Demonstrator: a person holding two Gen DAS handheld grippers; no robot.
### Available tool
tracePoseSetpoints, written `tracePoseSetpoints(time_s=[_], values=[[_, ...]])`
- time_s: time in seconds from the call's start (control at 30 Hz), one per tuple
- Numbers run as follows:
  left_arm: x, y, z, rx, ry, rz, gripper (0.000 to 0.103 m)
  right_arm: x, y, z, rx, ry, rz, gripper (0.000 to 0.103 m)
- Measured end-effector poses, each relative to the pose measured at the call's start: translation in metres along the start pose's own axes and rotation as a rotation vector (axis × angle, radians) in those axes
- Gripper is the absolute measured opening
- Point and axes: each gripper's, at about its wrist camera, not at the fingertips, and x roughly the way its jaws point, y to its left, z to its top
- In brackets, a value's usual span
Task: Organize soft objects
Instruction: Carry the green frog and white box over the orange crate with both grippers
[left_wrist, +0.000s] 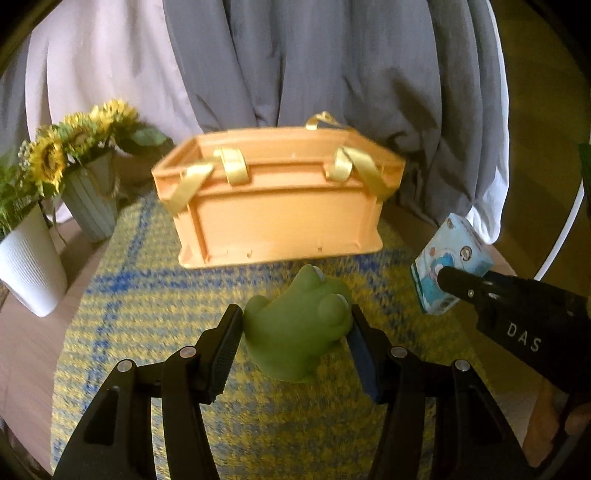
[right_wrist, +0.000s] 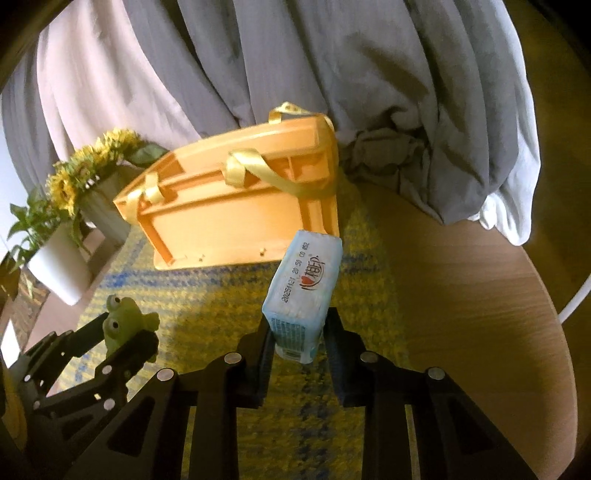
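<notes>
A green frog toy (left_wrist: 295, 332) sits pinched between the fingers of the left gripper (left_wrist: 295, 332), lifted clear of the yellow-and-blue woven mat (left_wrist: 147, 314) below it. The frog's bulging eyes face away from the camera, toward the basket. Off to its right, a pale blue tissue pack (right_wrist: 304, 288) is clamped at its near end by the right gripper (right_wrist: 300, 332), whose jaws press on the wrapper; the pack juts forward and up, its far end just in front of the basket's near corner in the right wrist view.

Beyond both toys stands one orange plastic basket (left_wrist: 277, 229) with yellow ribbon handles (left_wrist: 229, 162) (two loops at the front rim, one more at the back). It rests on the mat, directly ahead of both grippers, with nothing between it and the held things.

To the left of the basket are two pots: a ribbed grey-green pot (left_wrist: 88, 206) holding sunflowers (left_wrist: 77, 140), and nearer, a white ribbed pot (left_wrist: 29, 269) with green leaves. Behind everything hangs grey and white draped cloth (left_wrist: 332, 74). The mat lies on a round wooden table (right_wrist: 480, 314).
</notes>
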Motion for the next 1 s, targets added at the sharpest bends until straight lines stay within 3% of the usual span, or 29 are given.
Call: tracePoseSetpoints(time_s=[0.4,1.0], values=[[-0.035,0.015,0.036,0.018,-0.130,0.011,0.055,-0.035,0.023,0.026,0.010,-0.125,0.010,0.027],[-0.047,0.046,0.106,0.064,-0.307,0.041,0.055,-0.043,0.058,0.096,-0.015,-0.311,0.032,0.027]])
